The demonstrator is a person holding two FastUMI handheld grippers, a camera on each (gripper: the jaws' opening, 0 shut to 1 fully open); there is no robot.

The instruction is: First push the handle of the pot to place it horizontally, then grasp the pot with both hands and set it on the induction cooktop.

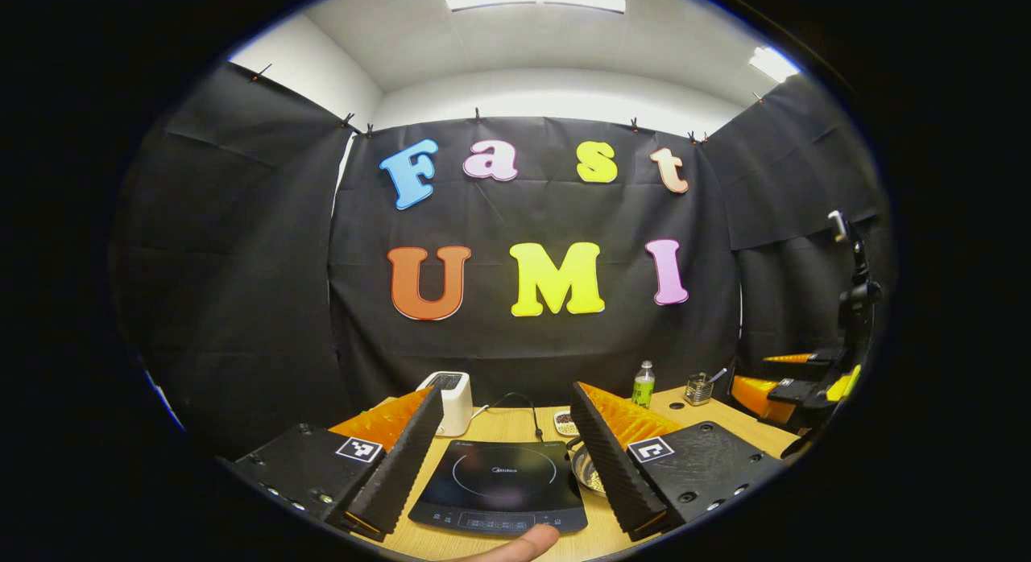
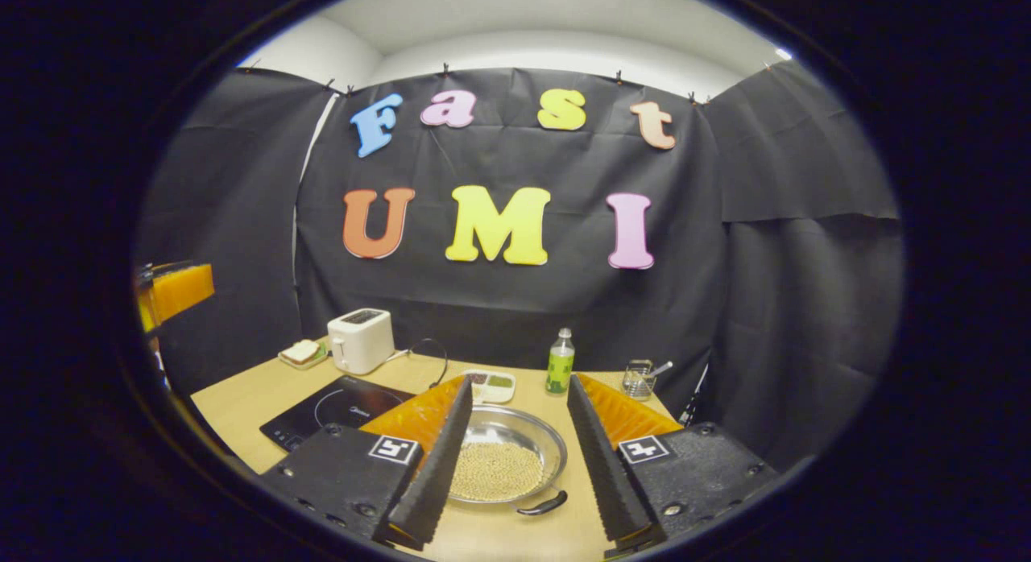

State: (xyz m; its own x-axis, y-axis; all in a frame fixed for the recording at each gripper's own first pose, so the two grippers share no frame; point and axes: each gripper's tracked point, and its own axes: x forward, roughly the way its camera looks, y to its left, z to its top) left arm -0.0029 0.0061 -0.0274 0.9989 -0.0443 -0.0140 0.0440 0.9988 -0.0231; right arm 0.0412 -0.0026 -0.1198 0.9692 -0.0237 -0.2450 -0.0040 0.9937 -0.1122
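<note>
Landmark: we are taking the flat black glass induction cooktop (image 1: 499, 485) as our reference; it is lying on the light wooden table (image 2: 242, 405).
Left gripper (image 1: 503, 457): we are holding it above the cooktop's near half, its two black ribbed fingers (image 1: 399, 465) spread wide with nothing between them.
Fingertip (image 1: 515, 544): we are seeing a person's fingertip poking in at the cooktop's near edge.
Right gripper (image 2: 515, 449): we are holding it to the right of the cooktop, fingers spread apart, framing the pot without touching it.
Pot (image 2: 503, 464): the shallow round steel pot, holding small pale beans, is sitting on the table just right of the cooktop, apart from it.
Pot handle (image 2: 541, 506): the short black handle is sticking out at the pot's near rim, pointing right; it is probably lying level, though the lens is bending it.
Behind the cooktop: a white toaster (image 2: 360, 340) is standing there, with a green plastic bottle (image 2: 560, 362) farther right.
</note>
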